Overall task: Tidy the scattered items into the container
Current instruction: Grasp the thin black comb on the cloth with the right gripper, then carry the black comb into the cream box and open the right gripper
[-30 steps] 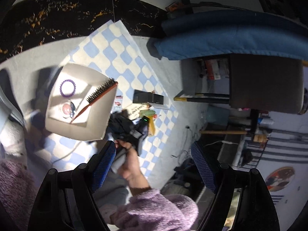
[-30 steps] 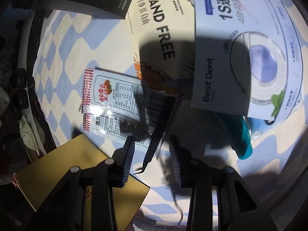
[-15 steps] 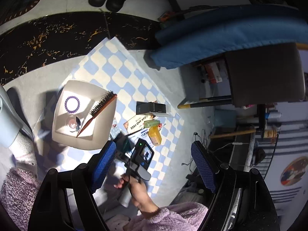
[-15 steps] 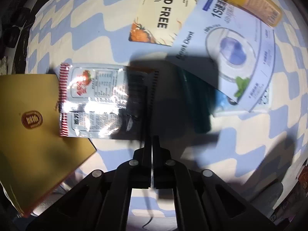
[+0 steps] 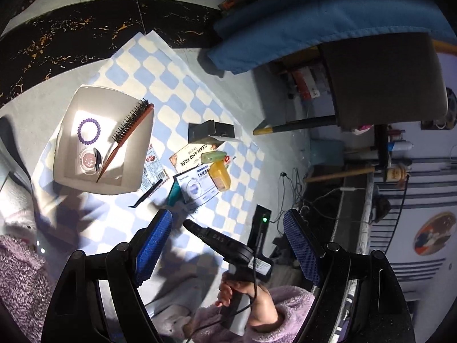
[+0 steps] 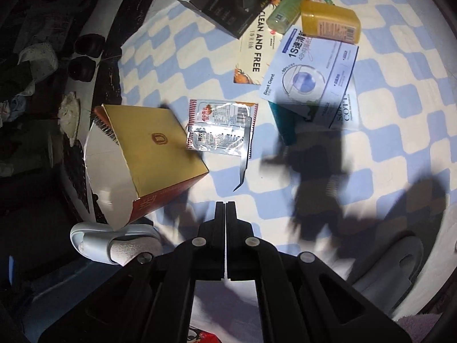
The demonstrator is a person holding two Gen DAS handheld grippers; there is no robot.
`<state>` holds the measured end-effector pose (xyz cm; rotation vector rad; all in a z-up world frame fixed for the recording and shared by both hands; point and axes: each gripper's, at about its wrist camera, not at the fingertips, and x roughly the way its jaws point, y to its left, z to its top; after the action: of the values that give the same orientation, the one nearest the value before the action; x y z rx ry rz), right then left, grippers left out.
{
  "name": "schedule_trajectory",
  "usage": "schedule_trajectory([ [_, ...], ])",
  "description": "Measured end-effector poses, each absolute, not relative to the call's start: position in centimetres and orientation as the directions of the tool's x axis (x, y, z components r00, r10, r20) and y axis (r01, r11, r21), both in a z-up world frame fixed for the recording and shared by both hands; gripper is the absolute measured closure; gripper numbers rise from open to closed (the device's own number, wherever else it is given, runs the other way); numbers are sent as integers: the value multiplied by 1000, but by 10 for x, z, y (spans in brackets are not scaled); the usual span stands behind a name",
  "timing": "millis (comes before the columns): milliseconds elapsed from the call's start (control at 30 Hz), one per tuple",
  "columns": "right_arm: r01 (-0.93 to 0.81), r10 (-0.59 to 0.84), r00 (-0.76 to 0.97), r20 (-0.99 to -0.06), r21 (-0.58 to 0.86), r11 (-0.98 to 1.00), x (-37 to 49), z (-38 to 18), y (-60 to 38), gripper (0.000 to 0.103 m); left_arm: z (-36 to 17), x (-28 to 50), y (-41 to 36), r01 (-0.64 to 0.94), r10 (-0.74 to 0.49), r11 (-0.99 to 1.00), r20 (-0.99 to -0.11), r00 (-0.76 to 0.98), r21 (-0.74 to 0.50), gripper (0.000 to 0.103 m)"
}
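The open box [image 5: 134, 168] sits on the blue checked cloth and holds a red hairbrush [image 5: 128, 137], a purple hair tie [image 5: 89, 131] and a round compact [image 5: 89, 160]. Its gold side shows in the right wrist view [image 6: 154, 148]. Tweezers [image 6: 244, 157] lie on the cloth beside a snack packet [image 6: 220, 125], also seen in the left wrist view [image 5: 147, 193]. A blue-white floss box [image 6: 311, 74], yellow bottle [image 6: 328, 21], green tube [image 6: 284, 13] and black box [image 6: 228, 3] lie scattered. My left gripper [image 5: 225, 245] is open, high above. My right gripper [image 6: 225, 214] is shut, empty, just short of the tweezers.
A grey slipper [image 6: 114, 243] lies by the box at the cloth's near edge. A blue cushion [image 5: 314, 28] and a dark stool [image 5: 382, 80] stand past the cloth. Shoes [image 6: 85, 57] sit on the dark floor strip. Cables [image 5: 288, 188] trail right of the cloth.
My right gripper closed without taking the tweezers and pulled back and up; the tweezers stay on the cloth. My left gripper stayed open, high above.
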<state>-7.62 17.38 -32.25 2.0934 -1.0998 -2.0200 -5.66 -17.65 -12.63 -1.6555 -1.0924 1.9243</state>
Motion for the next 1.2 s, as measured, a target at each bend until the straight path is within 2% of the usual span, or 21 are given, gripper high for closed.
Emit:
schedule_trajectory([
  [67,-477,-470,-56,-881,438,-762,-79,-340,174,71,-129,-54,-185,230,723,-602,-644,-250,-764,24],
  [100,-495,-454,-38,-890,412,-765,-79,-354,175,66,-132,-51,-189,248,721,-595,-644,-256,-764,24],
  [300,-513,-396,83,-914,301,-804,-84,-422,162,65,-140,-45,-211,357,722,-536,-635,-275,-765,24],
  [400,-487,-387,123,-914,284,-826,-95,-441,138,65,-136,-47,-212,343,753,-501,-595,-281,-795,24],
  [467,-442,-335,149,-931,240,-864,-105,-453,123,65,-134,-50,-212,316,754,-519,-600,-269,-794,24],
  [600,-398,-252,155,-955,173,-901,-116,-473,106,68,-140,-56,-211,324,699,-597,-674,-239,-734,24],
  [700,-383,-231,174,-957,150,-912,-118,-484,98,71,-145,-63,-205,346,746,-534,-622,-237,-771,24],
  [733,-352,-198,171,-965,128,-927,-119,-483,94,75,-147,-65,-203,347,757,-523,-611,-230,-779,24],
  [767,-310,-156,168,-973,98,-946,-121,-483,89,82,-149,-66,-202,345,755,-532,-618,-221,-773,24],
  [867,-186,-92,170,-981,60,-981,-119,-484,76,96,-147,-70,-199,342,719,-577,-660,-218,-742,24],
  [967,-187,-103,179,-979,69,-980,-109,-480,85,96,-147,-70,-198,348,716,-574,-660,-226,-741,24],
  [1067,-291,-202,149,-968,153,-945,-96,-463,111,96,-153,-66,-196,373,726,-558,-654,-213,-741,24],
  [1200,-327,-274,64,-960,239,-914,-84,-420,143,97,-166,-62,-183,389,785,-483,-585,-205,-784,24],
])
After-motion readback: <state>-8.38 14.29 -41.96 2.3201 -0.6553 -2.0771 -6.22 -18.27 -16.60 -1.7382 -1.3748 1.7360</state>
